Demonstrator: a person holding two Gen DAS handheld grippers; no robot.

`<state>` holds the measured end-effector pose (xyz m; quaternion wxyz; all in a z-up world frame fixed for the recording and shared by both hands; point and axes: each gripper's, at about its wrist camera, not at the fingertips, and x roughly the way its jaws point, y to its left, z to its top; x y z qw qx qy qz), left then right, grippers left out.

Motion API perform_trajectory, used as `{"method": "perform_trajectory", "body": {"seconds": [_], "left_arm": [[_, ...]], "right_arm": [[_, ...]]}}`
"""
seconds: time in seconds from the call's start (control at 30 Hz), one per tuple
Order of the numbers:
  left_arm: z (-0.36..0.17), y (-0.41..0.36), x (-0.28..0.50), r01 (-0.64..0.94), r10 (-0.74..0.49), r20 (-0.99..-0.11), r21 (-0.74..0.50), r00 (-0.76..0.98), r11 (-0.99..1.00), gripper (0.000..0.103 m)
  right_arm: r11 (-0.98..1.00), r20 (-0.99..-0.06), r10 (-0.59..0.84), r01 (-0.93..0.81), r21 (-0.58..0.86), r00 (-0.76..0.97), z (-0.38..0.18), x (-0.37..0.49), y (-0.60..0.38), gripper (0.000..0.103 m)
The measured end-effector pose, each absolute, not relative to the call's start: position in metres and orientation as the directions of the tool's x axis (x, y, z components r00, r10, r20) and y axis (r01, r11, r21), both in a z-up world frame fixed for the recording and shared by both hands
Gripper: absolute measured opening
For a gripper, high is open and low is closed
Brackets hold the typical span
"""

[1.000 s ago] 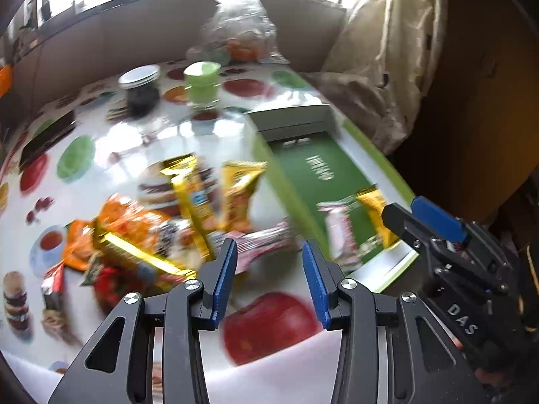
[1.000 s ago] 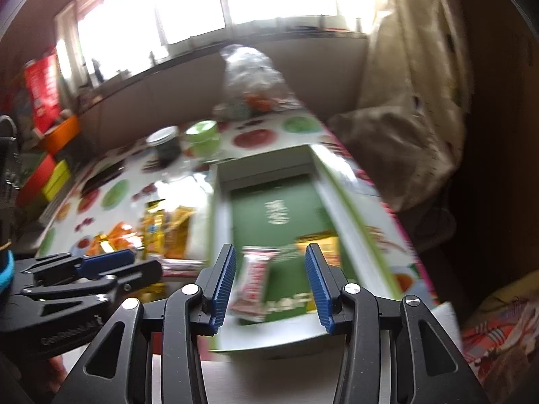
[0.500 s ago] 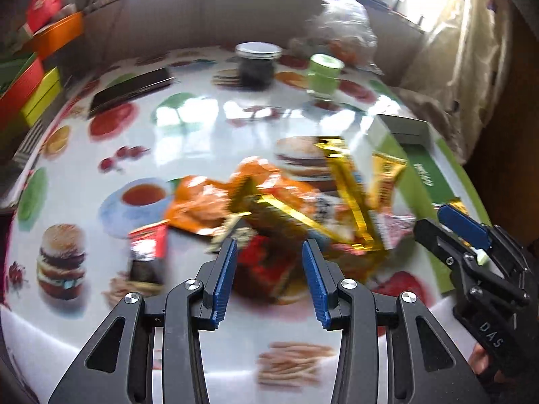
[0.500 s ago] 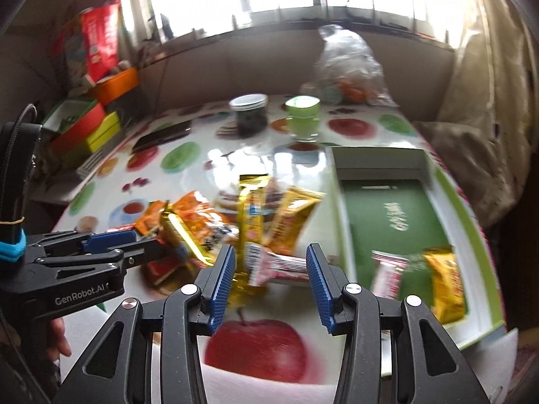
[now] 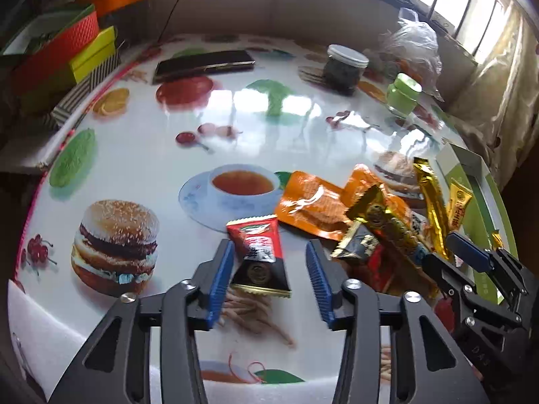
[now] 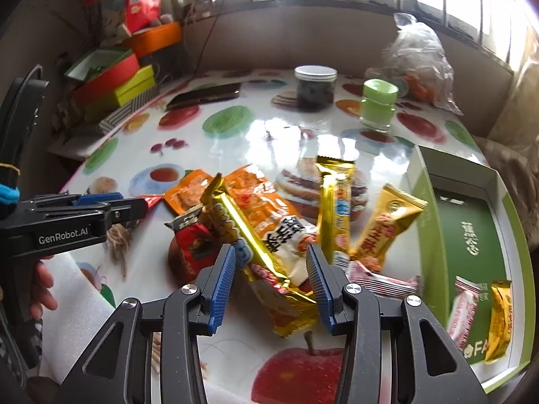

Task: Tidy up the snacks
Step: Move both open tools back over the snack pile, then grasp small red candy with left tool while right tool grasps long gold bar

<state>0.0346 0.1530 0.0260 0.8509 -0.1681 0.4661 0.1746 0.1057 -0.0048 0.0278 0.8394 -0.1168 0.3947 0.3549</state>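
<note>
The left claw (image 5: 269, 276) gapes wide around a red-black packet (image 5: 259, 256) lying flat on the tabletop (image 5: 141, 168), gripping nothing. The right claw (image 6: 269, 279) gapes equally wide over the gold bar (image 6: 256, 249) in the snack pile, empty. At its 3 o'clock, the green box (image 6: 471, 215) holds two packets.

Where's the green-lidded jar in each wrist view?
Left wrist: green-lidded jar sits far back, upper right of the picture, right of the dark jar with the white lid.
Right wrist: green-lidded jar sits upper middle-right, again just right of the dark jar with the white lid.
Shared landmark: the clear plastic bag behind both jars.
</note>
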Motion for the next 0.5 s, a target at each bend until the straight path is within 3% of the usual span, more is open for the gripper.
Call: {"method": "perform_trajectory", "body": {"seconds": [0.5], "left_arm": [[0.01,0.161,0.041,-0.459,0.122,-0.864,-0.136,0.489,0.878,0.049]], "right_arm": [[0.713,-0.775,0.456,-0.7,0.023,0.438,0.017,0.108,0.011,0.043]]}}
